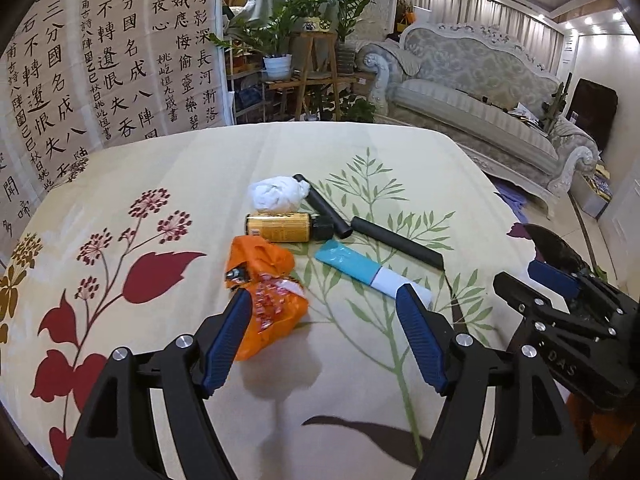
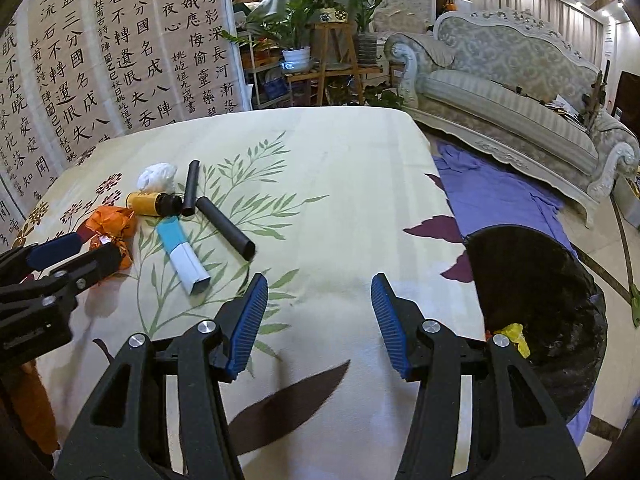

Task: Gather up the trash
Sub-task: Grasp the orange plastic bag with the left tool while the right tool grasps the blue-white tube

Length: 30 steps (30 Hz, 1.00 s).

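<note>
Trash lies on the floral tablecloth (image 1: 160, 168): an orange snack wrapper (image 1: 268, 292), a yellow can (image 1: 280, 227), a white crumpled tissue (image 1: 278, 194), a blue-and-white box (image 1: 360, 270) and two black tubes (image 1: 324, 206) (image 1: 400, 242). My left gripper (image 1: 324, 304) is open just above the cloth, its left finger beside the wrapper. My right gripper (image 2: 319, 290) is open and empty over bare cloth, right of the pile. The wrapper (image 2: 112, 226), can (image 2: 150, 203), box (image 2: 182, 254) and tissue (image 2: 157, 176) show at its left.
A black bin bag (image 2: 536, 300) with a yellow scrap (image 2: 514, 334) inside hangs at the table's right edge. A purple cloth (image 2: 492, 192) lies on the floor before a pale sofa (image 2: 500, 92). Calligraphy screens (image 1: 80, 60) and potted plants (image 1: 288, 28) stand behind the table.
</note>
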{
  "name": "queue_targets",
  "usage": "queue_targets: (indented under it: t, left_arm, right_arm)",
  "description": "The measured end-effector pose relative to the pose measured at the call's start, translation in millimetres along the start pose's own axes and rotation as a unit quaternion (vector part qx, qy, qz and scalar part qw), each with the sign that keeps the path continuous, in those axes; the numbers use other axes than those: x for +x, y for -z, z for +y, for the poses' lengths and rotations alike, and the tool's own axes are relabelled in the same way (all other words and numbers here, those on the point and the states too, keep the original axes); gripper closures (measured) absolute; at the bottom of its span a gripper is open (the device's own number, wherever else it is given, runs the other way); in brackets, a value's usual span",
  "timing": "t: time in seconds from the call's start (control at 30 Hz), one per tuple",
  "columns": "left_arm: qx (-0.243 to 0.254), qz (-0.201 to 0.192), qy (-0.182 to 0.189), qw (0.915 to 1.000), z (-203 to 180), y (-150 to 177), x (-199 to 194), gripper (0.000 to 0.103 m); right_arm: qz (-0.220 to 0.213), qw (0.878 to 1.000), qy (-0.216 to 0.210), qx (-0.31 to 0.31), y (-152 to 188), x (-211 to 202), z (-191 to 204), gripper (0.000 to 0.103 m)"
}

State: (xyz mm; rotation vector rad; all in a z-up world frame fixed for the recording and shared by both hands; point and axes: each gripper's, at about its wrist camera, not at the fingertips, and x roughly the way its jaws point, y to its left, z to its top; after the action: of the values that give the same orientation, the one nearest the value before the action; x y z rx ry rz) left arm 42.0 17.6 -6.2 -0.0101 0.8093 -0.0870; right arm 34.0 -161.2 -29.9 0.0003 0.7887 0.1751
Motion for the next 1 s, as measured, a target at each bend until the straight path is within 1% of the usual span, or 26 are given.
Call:
queue_targets:
  t: [0.23, 0.37, 0.53, 0.57, 0.6, 0.63, 0.7, 0.73, 0.77, 1.0]
  left_arm:
    - [-0.015, 0.007, -0.014, 0.9998, 18, -2, 7, 0.030]
    - [-0.023, 0.016, -0.013, 0.9995, 26, -6, 21, 0.028]
    - [-0.033, 0.033, -0.009, 0.9989, 34, -7, 36, 0.029]
    - [-0.037, 0.036, -0.005, 0.9987, 36, -6, 37, 0.030]
    - [-0.041, 0.035, 0.000, 0.9985, 38, -6, 37, 0.035]
    - [-0.042, 0.036, 0.001, 0.9985, 38, -5, 37, 0.038]
    - [-0.040, 0.036, 0.004, 0.9985, 38, -3, 36, 0.053]
    - [-0.037, 0.038, 0.005, 0.9986, 39, -1, 36, 0.054]
    - [-0.036, 0.038, 0.007, 0.9986, 39, -1, 36, 0.058]
    - [-0.037, 0.031, 0.007, 0.9988, 48, 4, 26, 0.059]
  right_arm:
    - [0.003, 1.000, -0.010, -0.009, -3, 5, 11, 0.050]
    - [0.006, 1.000, -0.013, -0.014, -4, 8, 17, 0.050]
    - [0.009, 1.000, -0.016, -0.021, -7, 11, 25, 0.050]
    - [0.009, 1.000, -0.017, -0.023, -7, 12, 27, 0.050]
    - [0.009, 1.000, -0.017, -0.024, -8, 13, 28, 0.050]
    - [0.010, 0.999, -0.018, -0.026, -8, 14, 30, 0.050]
    - [0.012, 0.999, -0.019, -0.031, -9, 16, 35, 0.050]
    - [0.013, 0.999, -0.020, -0.033, -9, 16, 36, 0.050]
    - [0.014, 0.999, -0.021, -0.035, -10, 17, 39, 0.050]
    - [0.017, 0.997, -0.036, -0.059, -11, 21, 62, 0.050]
